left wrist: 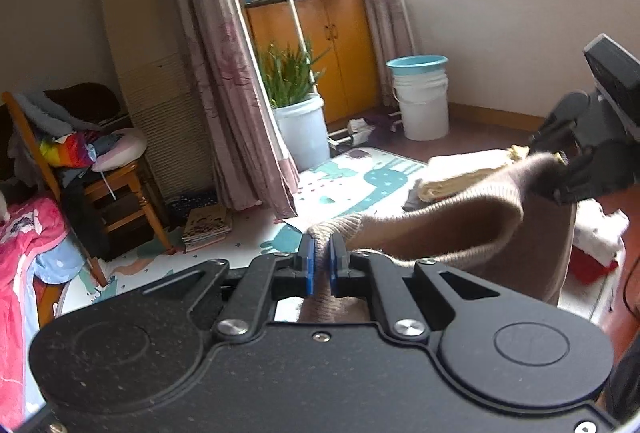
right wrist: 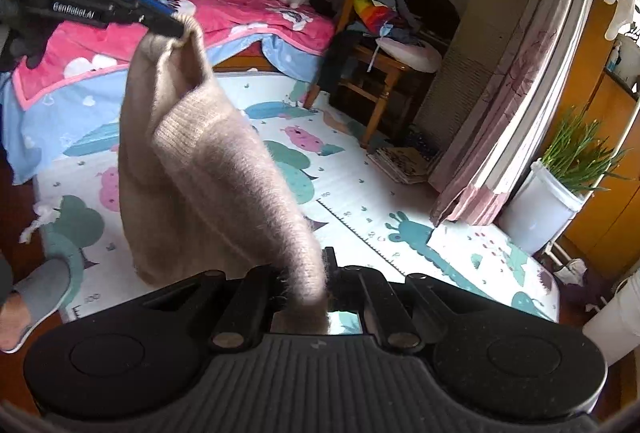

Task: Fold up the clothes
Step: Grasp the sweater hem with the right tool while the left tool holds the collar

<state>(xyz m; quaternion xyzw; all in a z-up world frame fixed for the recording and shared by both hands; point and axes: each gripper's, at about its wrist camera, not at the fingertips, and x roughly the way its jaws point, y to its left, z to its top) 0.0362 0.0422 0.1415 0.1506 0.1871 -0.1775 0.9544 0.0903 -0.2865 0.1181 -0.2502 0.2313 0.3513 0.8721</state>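
Note:
A beige fuzzy knit sweater hangs in the air, held at two points above the play mat. My left gripper is shut on one ribbed edge of the sweater; it also shows in the right wrist view at the upper left, pinching a corner. My right gripper is shut on another edge; it shows in the left wrist view at the right. The sweater spans between them and droops down toward the mat.
A pile of folded cream clothes lies on the mat behind the sweater. A bed with a pink cover, a wooden chair piled with clothes, a potted plant in a white bucket, a curtain and a slippered foot surround the mat.

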